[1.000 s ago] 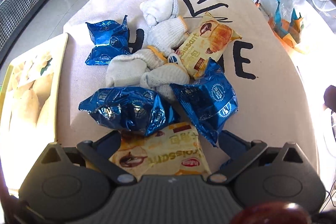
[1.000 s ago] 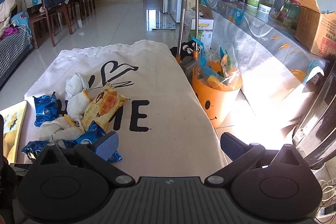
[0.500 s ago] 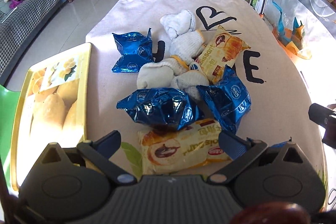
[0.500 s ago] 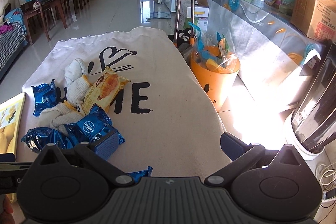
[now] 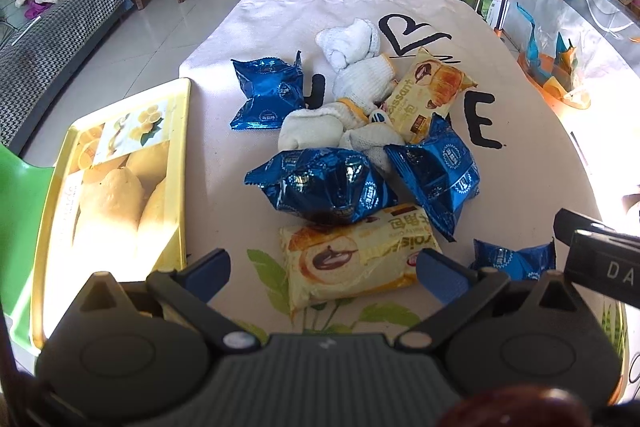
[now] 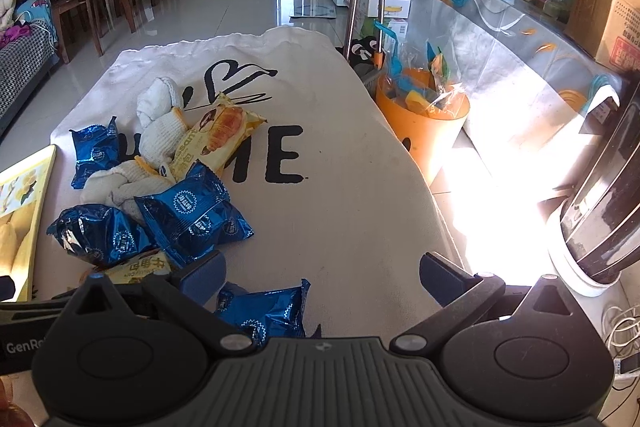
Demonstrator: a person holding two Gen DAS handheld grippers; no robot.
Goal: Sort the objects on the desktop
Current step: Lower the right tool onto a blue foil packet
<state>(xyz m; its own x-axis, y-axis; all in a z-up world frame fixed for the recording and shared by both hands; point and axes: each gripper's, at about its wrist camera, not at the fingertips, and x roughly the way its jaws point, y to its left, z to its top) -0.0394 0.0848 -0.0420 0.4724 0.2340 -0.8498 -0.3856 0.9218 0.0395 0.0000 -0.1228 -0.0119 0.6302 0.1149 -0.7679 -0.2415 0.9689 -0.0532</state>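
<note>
The near croissant pack (image 6: pixel 132 269) is mostly hidden behind the right gripper's left finger (image 6: pixel 200 277). The yellow tray (image 6: pixel 24 195), left of that pack, is cut off by the frame edge.

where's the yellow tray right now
The yellow tray lies at the left of the left wrist view, beside the tablecloth's left edge; the nearest blue packet lies apart from it.
</note>
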